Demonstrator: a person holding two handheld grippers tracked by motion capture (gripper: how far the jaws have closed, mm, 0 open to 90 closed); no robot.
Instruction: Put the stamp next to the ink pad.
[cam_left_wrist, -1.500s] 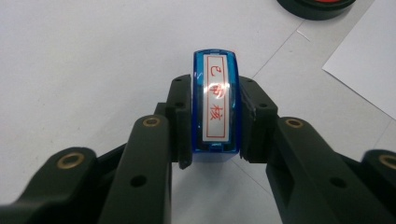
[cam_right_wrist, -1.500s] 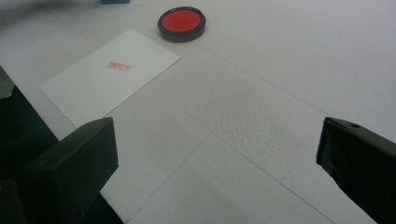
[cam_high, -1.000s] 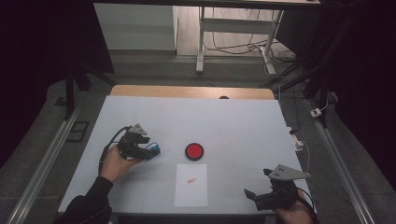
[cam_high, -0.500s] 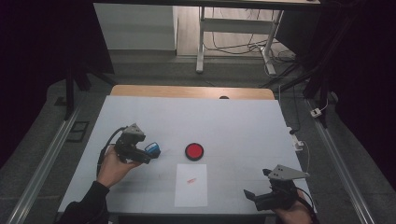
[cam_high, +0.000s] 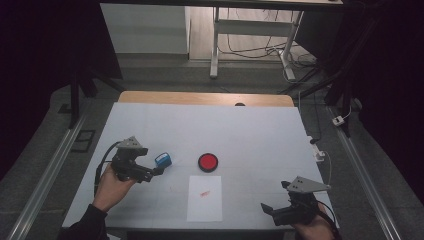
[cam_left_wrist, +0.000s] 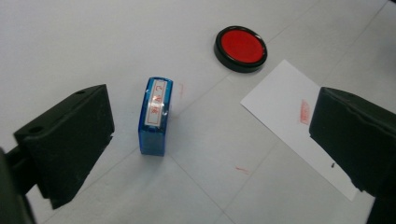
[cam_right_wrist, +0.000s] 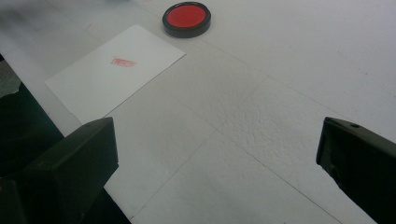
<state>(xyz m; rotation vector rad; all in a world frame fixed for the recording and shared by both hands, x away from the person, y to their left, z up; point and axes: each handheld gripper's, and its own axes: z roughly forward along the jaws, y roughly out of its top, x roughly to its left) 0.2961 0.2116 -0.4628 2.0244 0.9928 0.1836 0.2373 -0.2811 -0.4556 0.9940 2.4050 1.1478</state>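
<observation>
A blue stamp (cam_left_wrist: 155, 116) lies on its side on the white table, its red-lettered face up. It sits between the wide-apart jaws of my left gripper (cam_left_wrist: 212, 112), closer to the left jaw and touching neither. From the high view the stamp (cam_high: 163, 160) is just ahead of the left gripper (cam_high: 152, 166). A round red ink pad (cam_high: 207, 162) in a black case lies to its right. A white sheet of paper (cam_high: 205, 200) bears a red stamp mark (cam_high: 205, 193). My right gripper (cam_high: 277, 202) is open and holds nothing at the near right edge.
The table's front edge (cam_right_wrist: 70, 126) runs close beside the right gripper's left jaw. Small red smudges (cam_left_wrist: 242, 170) mark the table surface near the stamp. A wooden strip (cam_high: 205, 98) borders the far side, with desk legs and cables on the floor beyond.
The left hand and gripper have drawn back a little toward the person, away from the blue stamp, which stays on the table. The right gripper has not moved.
</observation>
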